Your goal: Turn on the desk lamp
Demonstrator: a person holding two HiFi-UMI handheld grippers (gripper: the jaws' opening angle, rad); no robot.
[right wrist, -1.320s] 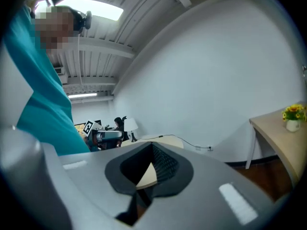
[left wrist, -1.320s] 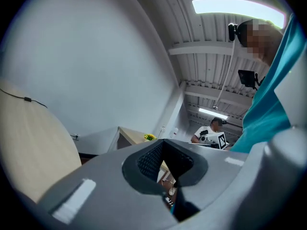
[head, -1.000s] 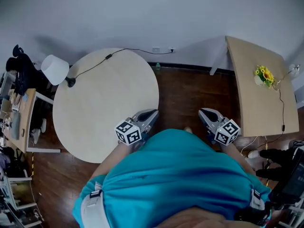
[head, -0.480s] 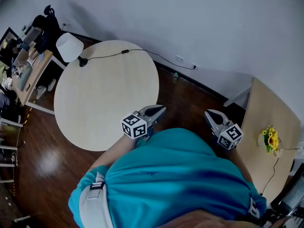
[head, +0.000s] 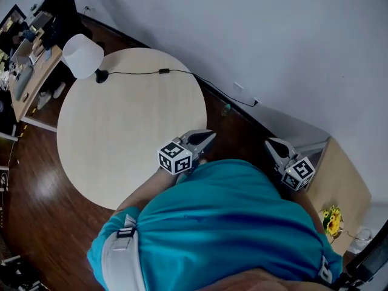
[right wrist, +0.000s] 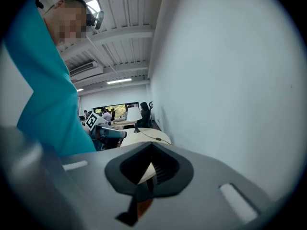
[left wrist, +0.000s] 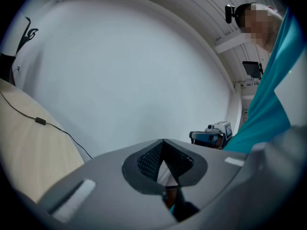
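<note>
Your left gripper (head: 208, 136) and right gripper (head: 271, 142): jaws closed tip to tip, nothing between them. Desk lamp (head: 82, 55) stands at the round table's (head: 121, 138) far-left edge, well apart from both. Yellow flowers (head: 331, 219) bottom right, their vase unclear.

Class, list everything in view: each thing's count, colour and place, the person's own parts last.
Round table: one, pale wood, left of centre.
Desk lamp: one, white shade, table's far left edge.
Cord: one, black, from lamp across table to wall.
Cluttered desk: one, wood, far left.
Second table: one, pale wood, lower right.
Sunflowers: one bunch, yellow, on second table.
Shirt: one, teal, bottom.
Left tongs: one, grey, shut, empty, by round table's edge.
Right tongs: one, grey, shut, empty, over floor.
</note>
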